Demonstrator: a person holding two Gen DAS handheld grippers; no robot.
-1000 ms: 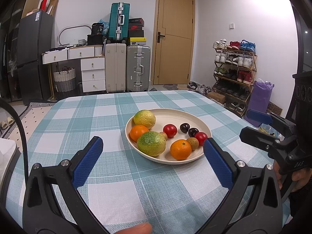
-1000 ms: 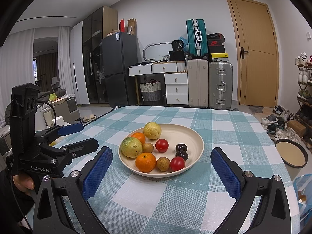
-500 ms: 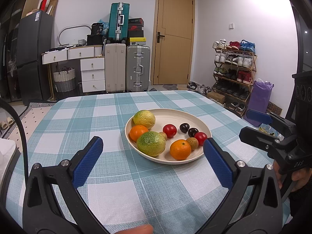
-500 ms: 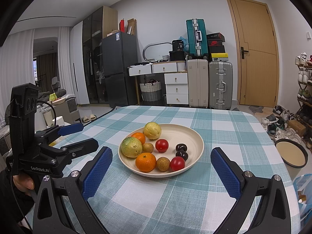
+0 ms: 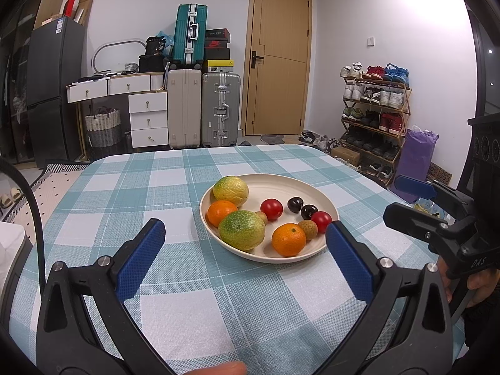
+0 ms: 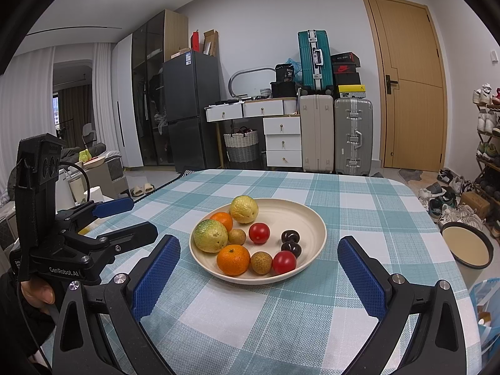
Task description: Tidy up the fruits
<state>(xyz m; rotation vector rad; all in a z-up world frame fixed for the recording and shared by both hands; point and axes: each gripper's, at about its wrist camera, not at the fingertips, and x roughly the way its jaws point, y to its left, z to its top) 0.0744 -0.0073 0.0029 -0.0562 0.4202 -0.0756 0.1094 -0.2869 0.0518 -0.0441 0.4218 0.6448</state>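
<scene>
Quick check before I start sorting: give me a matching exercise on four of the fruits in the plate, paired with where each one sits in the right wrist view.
Things:
1. yellow citrus
2. front orange
3. dark cherries
4. green citrus

Places in the plate:
A. left edge
B. far side
C. near rim
D. right of the upper tomato

Pairs: 1-B, 2-C, 3-D, 4-A
</scene>
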